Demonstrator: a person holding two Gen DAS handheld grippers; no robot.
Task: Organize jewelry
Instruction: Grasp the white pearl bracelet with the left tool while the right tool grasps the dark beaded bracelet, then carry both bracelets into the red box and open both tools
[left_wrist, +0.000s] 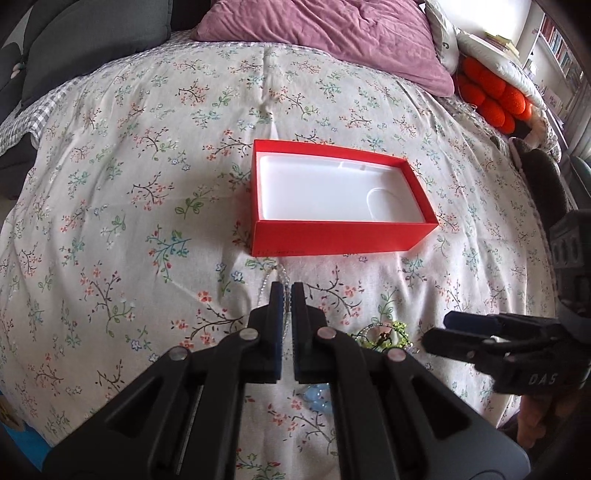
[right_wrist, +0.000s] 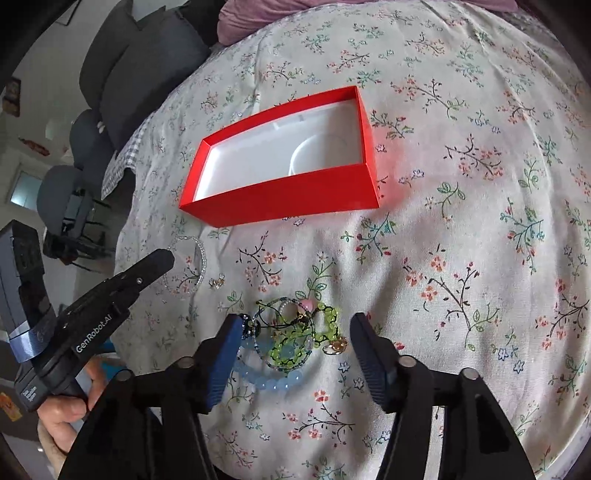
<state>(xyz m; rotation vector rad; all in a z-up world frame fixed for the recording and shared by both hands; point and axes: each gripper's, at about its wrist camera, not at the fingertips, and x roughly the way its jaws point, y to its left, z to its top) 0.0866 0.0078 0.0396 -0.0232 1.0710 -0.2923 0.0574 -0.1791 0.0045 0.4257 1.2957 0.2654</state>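
Observation:
An open red box (left_wrist: 343, 236) with a white empty inside lies on the floral bedspread; it also shows in the right wrist view (right_wrist: 295, 199). My left gripper (left_wrist: 287, 291) is shut on a clear bead bracelet (left_wrist: 282, 275), which also shows in the right wrist view (right_wrist: 201, 262). My right gripper (right_wrist: 295, 328) is open above a pile of jewelry: a green bead bracelet (right_wrist: 291, 350), a light blue bead bracelet (right_wrist: 273, 384) and dark cord pieces (right_wrist: 258, 321). The right gripper also shows in the left wrist view (left_wrist: 436, 332).
A small gold piece (right_wrist: 218, 282) lies between the clear bracelet and the pile. A purple pillow (left_wrist: 332, 37) and an orange cushion (left_wrist: 495, 96) lie at the far end of the bed. Grey cushions (right_wrist: 140, 74) stand left.

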